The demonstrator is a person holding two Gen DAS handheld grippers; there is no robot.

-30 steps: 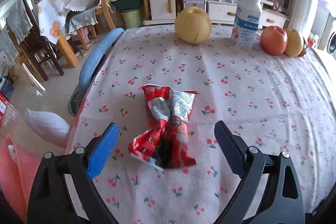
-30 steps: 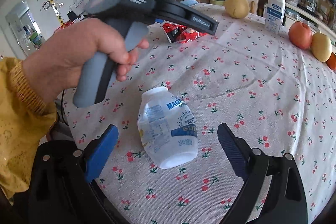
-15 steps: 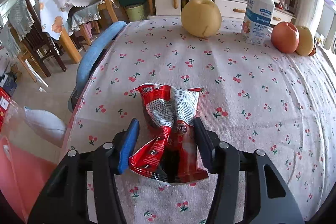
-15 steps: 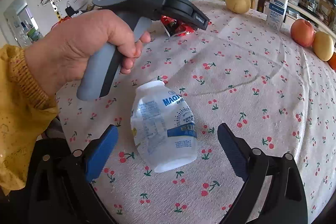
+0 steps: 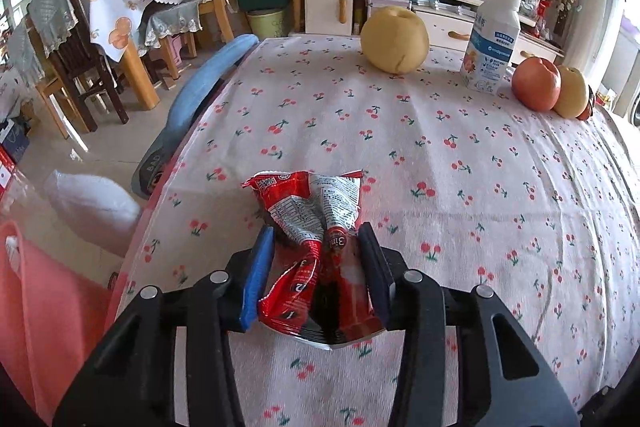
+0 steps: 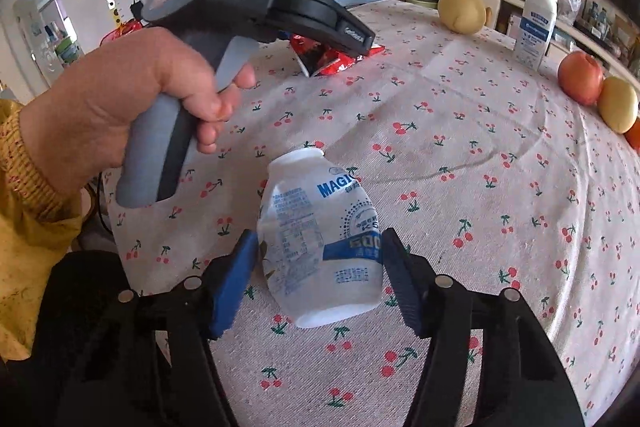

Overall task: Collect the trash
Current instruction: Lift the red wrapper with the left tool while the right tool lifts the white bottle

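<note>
The cherry-print tablecloth spreads ahead of my tongs. My right gripper, jaws just closing, brackets the lying white bottle, contact unclear. My left gripper, jaws just closing, pinches the red wrapper.

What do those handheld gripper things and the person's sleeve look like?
Each gripper is a black plastic frame with silver bolts and two flat fingers, one with a bright blue pad, the other dark navy. The right wrist view shows the left gripper's grey pistol handle, a small screen on top and white lettering. The sleeve is mustard-yellow knit with a ribbed cuff.
</note>
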